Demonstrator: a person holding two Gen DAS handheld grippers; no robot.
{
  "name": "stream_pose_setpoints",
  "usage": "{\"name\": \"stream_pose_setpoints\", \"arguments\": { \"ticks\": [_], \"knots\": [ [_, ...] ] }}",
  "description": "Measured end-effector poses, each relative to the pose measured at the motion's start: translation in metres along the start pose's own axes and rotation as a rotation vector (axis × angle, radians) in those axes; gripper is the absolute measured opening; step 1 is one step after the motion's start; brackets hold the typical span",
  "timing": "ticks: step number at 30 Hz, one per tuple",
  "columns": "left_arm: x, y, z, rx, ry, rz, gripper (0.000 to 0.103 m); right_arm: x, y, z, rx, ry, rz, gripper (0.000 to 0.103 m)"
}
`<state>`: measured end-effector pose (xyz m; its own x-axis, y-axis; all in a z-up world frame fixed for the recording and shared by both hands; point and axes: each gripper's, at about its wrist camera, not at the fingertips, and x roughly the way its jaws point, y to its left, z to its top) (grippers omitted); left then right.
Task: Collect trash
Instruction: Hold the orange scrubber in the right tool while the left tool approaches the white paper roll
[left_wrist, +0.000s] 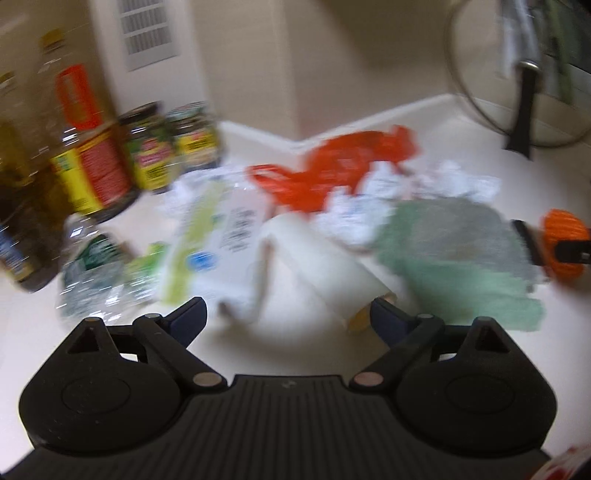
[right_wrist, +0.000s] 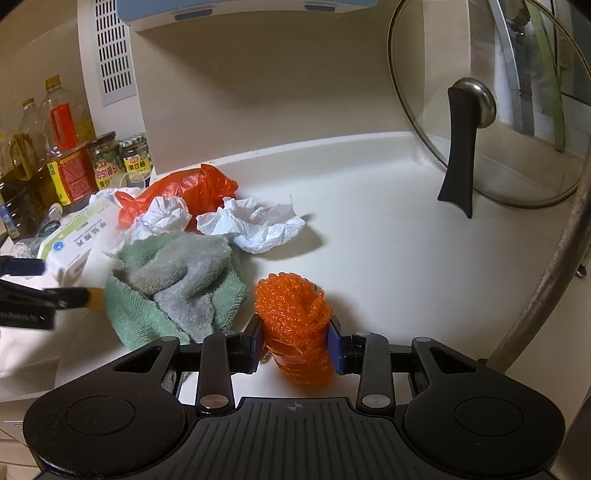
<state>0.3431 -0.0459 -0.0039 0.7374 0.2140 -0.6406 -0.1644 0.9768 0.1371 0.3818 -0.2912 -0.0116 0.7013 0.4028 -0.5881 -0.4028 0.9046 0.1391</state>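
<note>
left gripper (left_wrist: 288, 314): jaws wide apart, nothing clamped, facing the roll.
paper roll (left_wrist: 325, 266): white, half unrolled, lying mid-worktop just left of the green towel (left_wrist: 454, 254).
step: judged a grab of the roll; straddle its body squarely before closing.
right gripper (right_wrist: 295, 341): clamped on the orange mesh scrubber (right_wrist: 295, 325), near the worktop's front edge.

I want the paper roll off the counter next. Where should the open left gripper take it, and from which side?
Grip the paper roll across its round body near the close end, coming down from above: it lies on its side, between the left gripper fingers already.
</note>
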Motion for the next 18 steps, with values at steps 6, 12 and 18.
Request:
{"name": "stream_pose_setpoints", "arguments": {
  "ticks": [6,12,18],
  "knots": [
    [-0.014,0.021,0.002,-0.133,-0.030,-0.043,0.092,-0.002,0.007,0.004,-0.001,-0.020,0.009,0.036],
    [0.003,-0.011,0.017,-0.047,-0.050,-0.074,0.075,-0.004,0.014,0.009,-0.011,-0.031,0.023,0.036],
    [0.036,-0.025,0.024,0.045,0.003,-0.014,0.066,-0.004,0.013,0.010,-0.008,-0.030,0.028,0.036]
  ]
}}
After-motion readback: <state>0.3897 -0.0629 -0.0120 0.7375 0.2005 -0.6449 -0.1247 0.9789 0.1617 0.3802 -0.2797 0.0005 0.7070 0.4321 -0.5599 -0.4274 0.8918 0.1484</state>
